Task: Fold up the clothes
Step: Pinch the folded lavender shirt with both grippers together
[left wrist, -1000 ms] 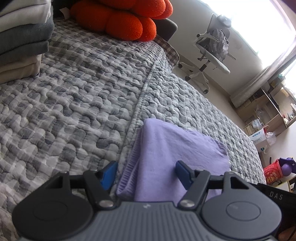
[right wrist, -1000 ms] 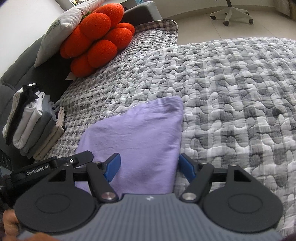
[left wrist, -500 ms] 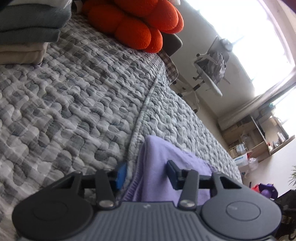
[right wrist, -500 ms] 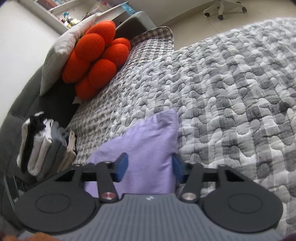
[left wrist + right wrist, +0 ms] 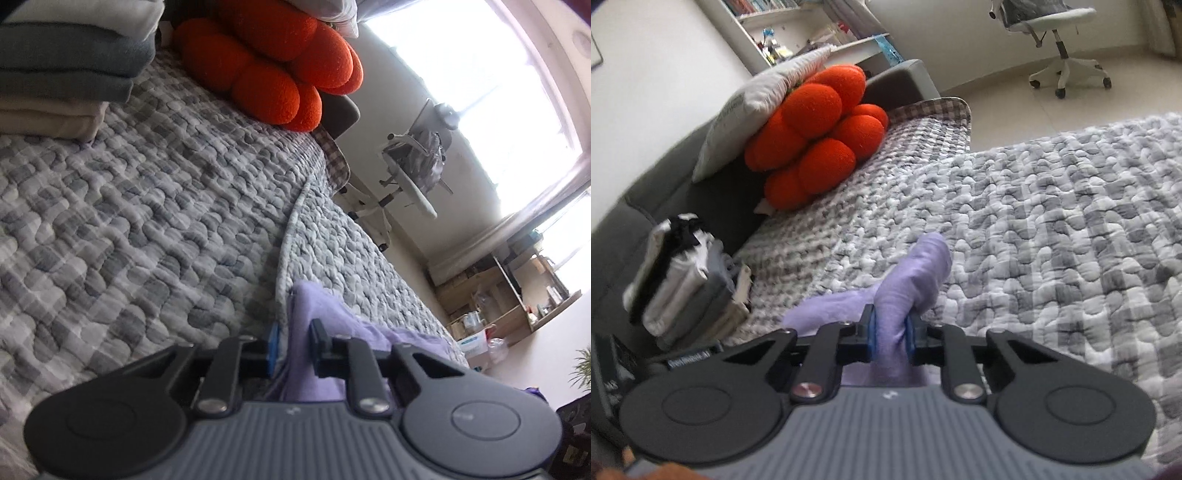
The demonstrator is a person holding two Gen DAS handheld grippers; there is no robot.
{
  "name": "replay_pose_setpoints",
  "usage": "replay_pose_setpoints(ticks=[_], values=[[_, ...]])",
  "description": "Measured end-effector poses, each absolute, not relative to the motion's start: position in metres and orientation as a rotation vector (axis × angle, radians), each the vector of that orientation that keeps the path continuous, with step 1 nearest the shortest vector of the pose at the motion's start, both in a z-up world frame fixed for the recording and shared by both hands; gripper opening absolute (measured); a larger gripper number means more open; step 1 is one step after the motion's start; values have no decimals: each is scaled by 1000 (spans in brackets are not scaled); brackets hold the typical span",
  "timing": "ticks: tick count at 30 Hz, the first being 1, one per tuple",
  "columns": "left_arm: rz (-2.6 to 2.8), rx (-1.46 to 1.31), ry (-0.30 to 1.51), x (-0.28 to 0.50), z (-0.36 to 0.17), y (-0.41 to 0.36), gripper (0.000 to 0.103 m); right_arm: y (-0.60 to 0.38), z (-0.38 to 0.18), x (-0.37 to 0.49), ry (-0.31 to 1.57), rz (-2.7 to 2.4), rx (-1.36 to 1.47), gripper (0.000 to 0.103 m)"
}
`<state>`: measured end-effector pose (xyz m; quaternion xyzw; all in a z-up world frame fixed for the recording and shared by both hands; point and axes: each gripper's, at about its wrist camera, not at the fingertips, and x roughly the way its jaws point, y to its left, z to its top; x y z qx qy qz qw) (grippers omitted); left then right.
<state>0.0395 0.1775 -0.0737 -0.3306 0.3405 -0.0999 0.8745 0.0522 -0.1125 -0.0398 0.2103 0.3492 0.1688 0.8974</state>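
We see the left gripper (image 5: 293, 345) and right gripper (image 5: 889, 332) each pinching 1 edge of the lilac garment (image 5: 912, 273), which runs forward from both along the grey quilt (image 5: 1052, 236); we judge the fold must carry that way

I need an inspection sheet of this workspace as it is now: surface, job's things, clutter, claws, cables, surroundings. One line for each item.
Surface: grey patterned quilt over a bed.
Job's things: lilac garment, bunched and raised off the quilt; stack of folded clothes near the headboard.
Clutter: orange lobed cushion; white pillow leaning above it.
Claws: left claw shut on the lilac garment; right claw shut on it too.
Cables: nothing seen.
Surroundings: white office chair, shelves, bright window.
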Motion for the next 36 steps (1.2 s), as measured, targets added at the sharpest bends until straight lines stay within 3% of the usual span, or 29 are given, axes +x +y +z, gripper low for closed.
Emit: replay_pose_setpoints(ticks=[9,15,36], values=[[-253,-737,669,37,-66,198,38,-124,-53,61,787,278,390,15],[-277,-742,735,46,-73,197,53,-124,-55,60,801,290,397,20],[-406,-714,784,69,-91,182,51,-133,-62,63,817,305,479,28]])
